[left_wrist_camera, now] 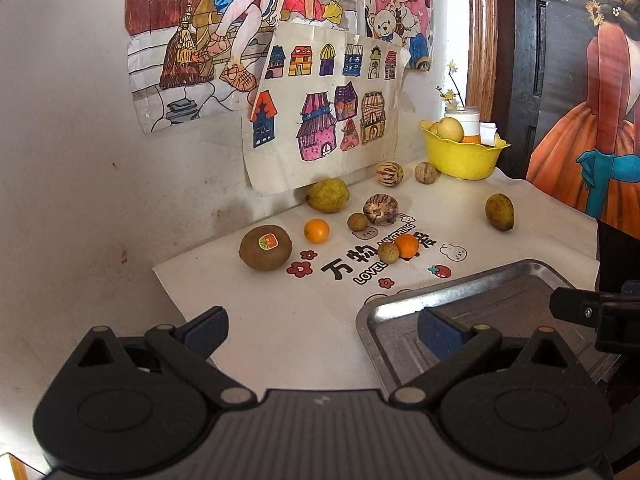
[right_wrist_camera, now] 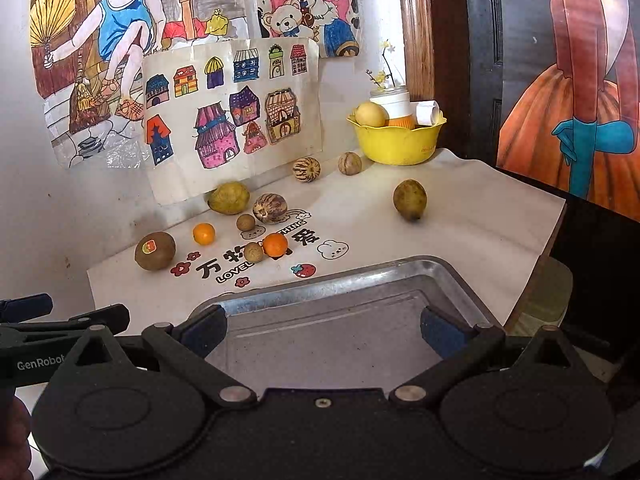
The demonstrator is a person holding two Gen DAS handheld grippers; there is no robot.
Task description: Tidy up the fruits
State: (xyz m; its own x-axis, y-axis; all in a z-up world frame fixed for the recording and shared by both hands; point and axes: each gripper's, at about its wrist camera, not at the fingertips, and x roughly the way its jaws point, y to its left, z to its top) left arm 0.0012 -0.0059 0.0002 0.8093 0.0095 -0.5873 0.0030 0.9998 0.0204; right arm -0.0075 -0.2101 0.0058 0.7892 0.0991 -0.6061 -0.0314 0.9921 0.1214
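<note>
Fruits lie loose on a white cloth (left_wrist_camera: 280, 332): a kiwi (left_wrist_camera: 265, 247) (right_wrist_camera: 155, 251) with a sticker, two small oranges (left_wrist_camera: 316, 231) (left_wrist_camera: 407, 246), small brown longans (left_wrist_camera: 357, 221), striped round fruits (left_wrist_camera: 380, 209) (left_wrist_camera: 389, 174), and green-yellow pears (left_wrist_camera: 327, 195) (left_wrist_camera: 499, 211). A metal tray (right_wrist_camera: 320, 288) (left_wrist_camera: 400, 304) sits at the front. My left gripper (left_wrist_camera: 324, 334) is open and empty over the cloth's front, left of the tray. My right gripper (right_wrist_camera: 324, 330) is open and empty above the tray.
A yellow bowl (left_wrist_camera: 464, 156) (right_wrist_camera: 400, 140) with an apple and a white jar stands at the back right. Drawings hang on the wall behind (left_wrist_camera: 320, 100). A dark cabinet and a painted panel (left_wrist_camera: 580, 120) close the right side. The cloth's right edge drops off.
</note>
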